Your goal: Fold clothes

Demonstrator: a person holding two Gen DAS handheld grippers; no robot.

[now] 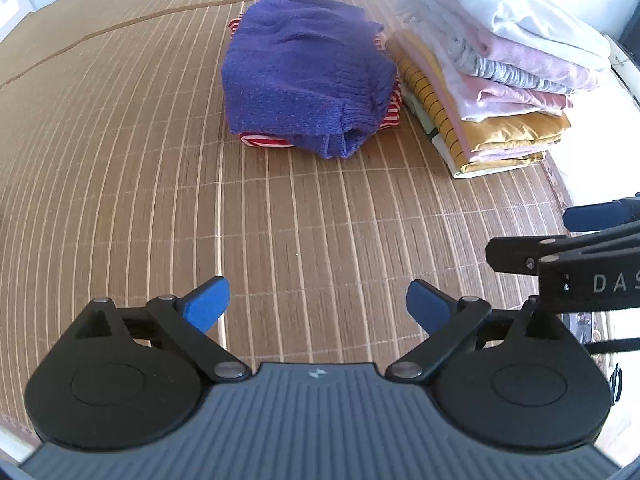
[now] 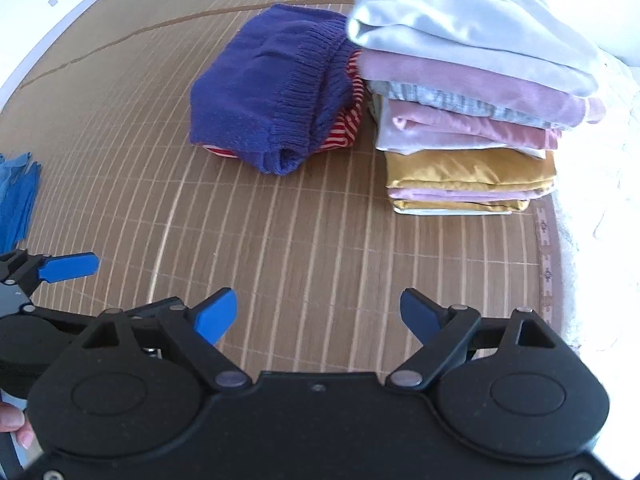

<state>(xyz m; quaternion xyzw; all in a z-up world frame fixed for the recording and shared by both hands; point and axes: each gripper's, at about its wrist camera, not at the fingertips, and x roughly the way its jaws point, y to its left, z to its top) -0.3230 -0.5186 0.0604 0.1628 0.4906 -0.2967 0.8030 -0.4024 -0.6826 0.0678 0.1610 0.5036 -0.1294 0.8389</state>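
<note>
Left gripper (image 1: 318,306) and right gripper (image 2: 318,316) both spread, empty, over the mat (image 1: 120,160); a careless pass could topple the stack (image 2: 472,120) beside the sweater (image 1: 304,76).

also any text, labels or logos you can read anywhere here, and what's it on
"DAS", white letters cut off by the picture's edge, on the black body of the right gripper as seen from the left wrist.
A small pale logo mark on the left gripper's grey housing: no letters readable.
Nothing readable on the folded clothes or the bamboo mat.
</note>
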